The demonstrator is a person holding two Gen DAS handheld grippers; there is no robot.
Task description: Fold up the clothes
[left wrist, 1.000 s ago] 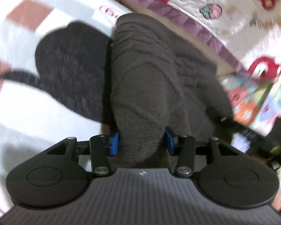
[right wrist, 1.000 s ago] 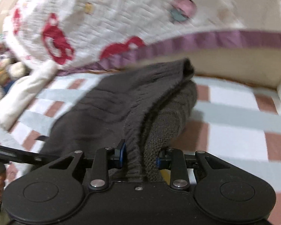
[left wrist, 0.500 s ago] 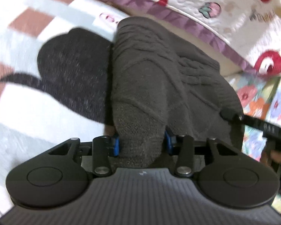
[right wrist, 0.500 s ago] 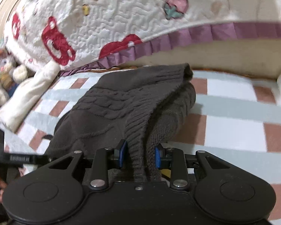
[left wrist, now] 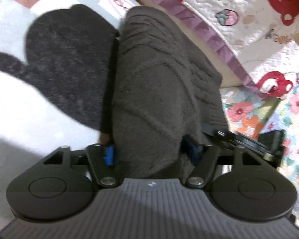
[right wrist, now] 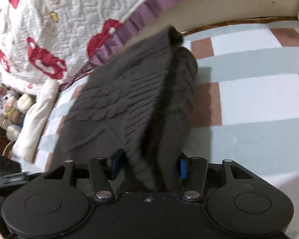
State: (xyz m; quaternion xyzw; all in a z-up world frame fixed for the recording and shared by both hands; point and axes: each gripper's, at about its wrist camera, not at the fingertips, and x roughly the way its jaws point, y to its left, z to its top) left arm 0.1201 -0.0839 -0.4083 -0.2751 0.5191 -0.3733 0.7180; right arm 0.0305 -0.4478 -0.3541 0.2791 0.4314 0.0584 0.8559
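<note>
A dark grey-brown cable-knit sweater [left wrist: 159,83] lies folded on a checked blanket [left wrist: 29,119]. One end of it runs between the blue pads of my left gripper [left wrist: 152,155]. Those jaws are opening, and the pads stand just off the knit on both sides. In the right wrist view the other end of the sweater [right wrist: 129,99], doubled into two layers, hangs between the pads of my right gripper [right wrist: 148,166]. Its jaws are opening too, with a gap showing at the left pad. The right gripper's black frame [left wrist: 249,141] shows beyond the sweater's right edge.
A white quilt [right wrist: 59,20] with red prints and a purple ruffle lies along the far side of the sweater. A floral cloth [left wrist: 269,109] lies to the right in the left wrist view. Plush toys [right wrist: 12,103] and a white cloth [right wrist: 37,115] lie at the left. The checked blanket [right wrist: 249,99] stretches to the right.
Both grippers' jaws have widened from a tight pinch on the sweater ends to standing loosely around them. Both hands have sunk toward the blanket, and the right one has rolled.
</note>
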